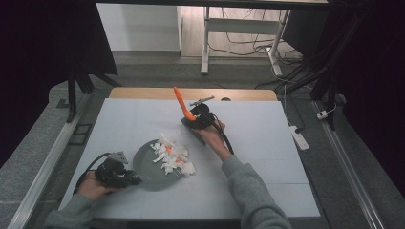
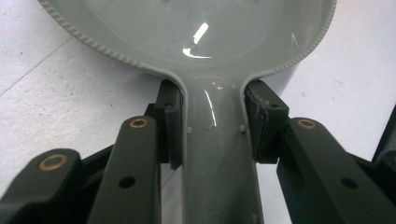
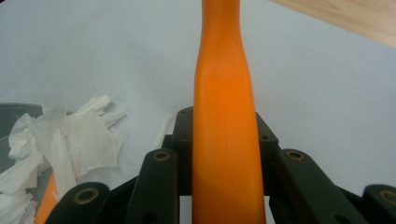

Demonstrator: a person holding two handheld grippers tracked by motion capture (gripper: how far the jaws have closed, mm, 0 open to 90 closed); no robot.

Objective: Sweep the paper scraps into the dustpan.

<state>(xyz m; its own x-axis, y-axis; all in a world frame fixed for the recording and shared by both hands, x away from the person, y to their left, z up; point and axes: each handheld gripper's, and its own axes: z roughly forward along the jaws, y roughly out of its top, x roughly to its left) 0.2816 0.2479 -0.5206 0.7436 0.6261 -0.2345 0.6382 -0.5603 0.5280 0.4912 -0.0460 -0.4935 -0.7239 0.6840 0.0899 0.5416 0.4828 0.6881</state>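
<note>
High view layout: one grey pan (image 1: 143,167) at lower centre of the one pale table (image 1: 267,157), holding one heap of white paper scraps (image 1: 172,155) with orange bits among them.
Left gripper (image 1: 131,180): lower left; one, held by one hand (image 1: 90,187).
Left jaws: closed against both sides of the pan handle (image 2: 217,154).
Right gripper (image 1: 193,119): centre; one.
Right jaws: closed on one orange handle (image 3: 224,140), which rises toward upper centre.
Scrap heap, right gripper view: lower left (image 3: 60,140).
</note>
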